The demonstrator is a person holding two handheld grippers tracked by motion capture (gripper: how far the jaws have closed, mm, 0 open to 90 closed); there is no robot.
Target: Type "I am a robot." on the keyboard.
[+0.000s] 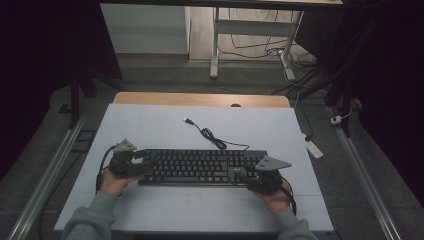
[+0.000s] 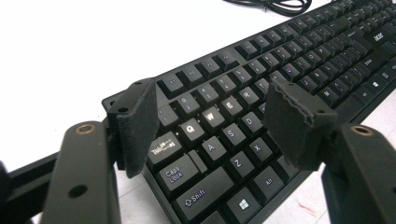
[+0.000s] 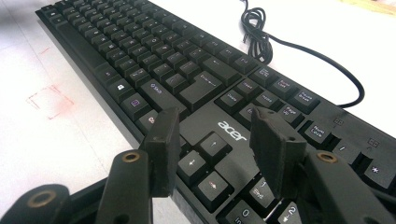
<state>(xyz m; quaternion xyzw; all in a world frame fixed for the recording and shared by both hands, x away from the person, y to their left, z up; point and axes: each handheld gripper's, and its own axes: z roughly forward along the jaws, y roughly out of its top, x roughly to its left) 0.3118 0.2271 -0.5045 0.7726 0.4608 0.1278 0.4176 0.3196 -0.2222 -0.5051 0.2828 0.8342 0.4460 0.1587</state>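
A black Acer keyboard (image 1: 200,166) lies flat across the near half of a white tabletop (image 1: 165,130), its long side running left to right. Its black cable (image 1: 212,137) leaves the far edge near the right end, bunches into a small coil just beyond the keys and ends in a USB plug (image 1: 188,121) lying loose on the far part of the table.

The left gripper (image 1: 141,161) sits at the keyboard's left end, held in the person's left hand (image 1: 114,182). In the left gripper view its jaws stand wide apart above the Tab, Q, A and Caps Lock keys (image 2: 212,135), the pads (image 2: 140,123) clear of the keyboard with nothing pressed between them.

The right gripper (image 1: 243,175) is at the right end, over the near edge by the arrow keys. In the right gripper view its jaws are also spread, one pad (image 3: 163,149) at the near rim and the other (image 3: 275,154) over the block beside the number pad, with the arrow keys (image 3: 205,161) between them; they do not squeeze anything. The right hand (image 1: 275,197) holds it from below the keyboard's near right corner.

Faint red marks (image 3: 49,100) show on the tabletop near the keyboard's front edge.
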